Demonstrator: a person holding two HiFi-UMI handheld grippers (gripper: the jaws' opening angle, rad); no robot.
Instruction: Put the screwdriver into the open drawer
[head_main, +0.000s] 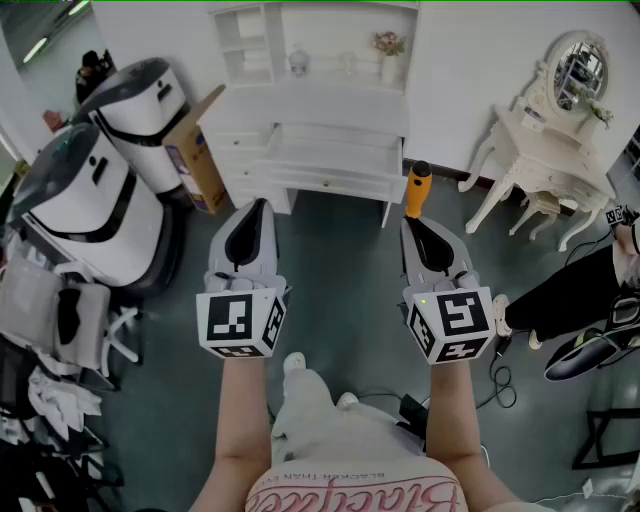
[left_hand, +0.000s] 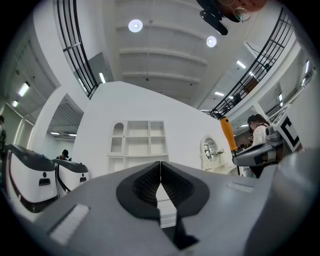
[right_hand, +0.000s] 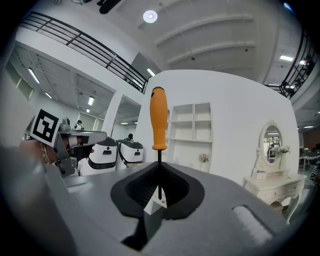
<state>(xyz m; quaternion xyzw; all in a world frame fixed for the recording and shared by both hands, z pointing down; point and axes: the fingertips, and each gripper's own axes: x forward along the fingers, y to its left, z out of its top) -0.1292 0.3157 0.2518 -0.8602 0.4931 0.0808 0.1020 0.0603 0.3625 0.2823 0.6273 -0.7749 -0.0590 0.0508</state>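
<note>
The screwdriver (head_main: 418, 188) has an orange handle and a thin dark shaft. My right gripper (head_main: 414, 226) is shut on the shaft, and the handle sticks out past the jaw tips. In the right gripper view the screwdriver (right_hand: 158, 117) stands upright out of the right gripper (right_hand: 159, 169). My left gripper (head_main: 256, 210) is level with it at the left, shut with nothing in it; the left gripper (left_hand: 160, 165) shows its pads meeting. Ahead of both stands a white desk with an open drawer (head_main: 335, 152). The screwdriver (left_hand: 228, 134) also shows in the left gripper view.
Two white and black machines (head_main: 95, 195) and a cardboard box (head_main: 196, 150) stand at the left. At the right are a white dressing table with an oval mirror (head_main: 548, 140) and a person's legs (head_main: 575, 295). Cables (head_main: 500, 372) lie on the grey floor.
</note>
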